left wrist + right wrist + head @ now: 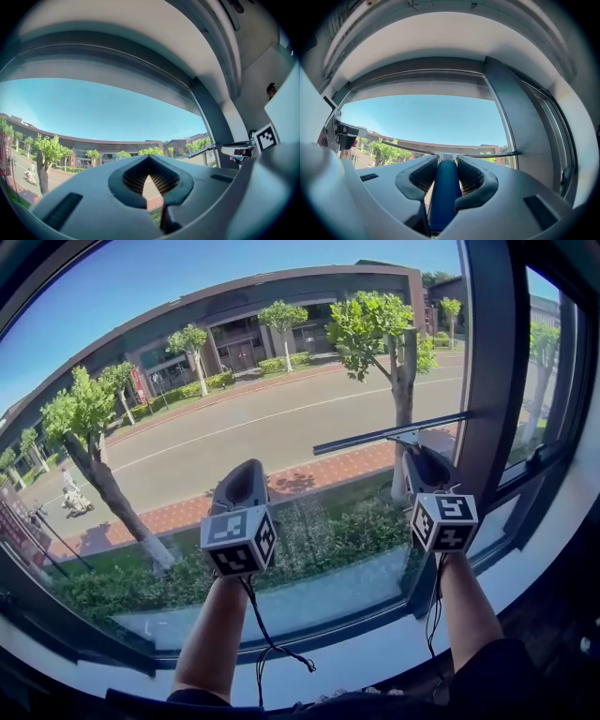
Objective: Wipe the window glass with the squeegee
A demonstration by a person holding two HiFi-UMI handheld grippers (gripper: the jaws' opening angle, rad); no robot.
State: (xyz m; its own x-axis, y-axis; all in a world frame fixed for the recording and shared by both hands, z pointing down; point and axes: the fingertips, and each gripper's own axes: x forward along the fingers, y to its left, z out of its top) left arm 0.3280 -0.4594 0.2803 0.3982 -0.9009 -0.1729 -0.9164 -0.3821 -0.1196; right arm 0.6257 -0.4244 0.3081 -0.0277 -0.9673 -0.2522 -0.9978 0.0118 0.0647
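The window glass [234, 381] fills the view, and the squeegee [389, 434] lies level across its right part, blade seemingly against the pane. The right tool [446, 164] clamps its blue handle, while the left tool [149, 164] hovers nearby, jaws together on nothing.

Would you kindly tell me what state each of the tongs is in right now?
Left tongs: closed, holding nothing.
Right tongs: closed on the blue-handled squeegee with the long thin blade.
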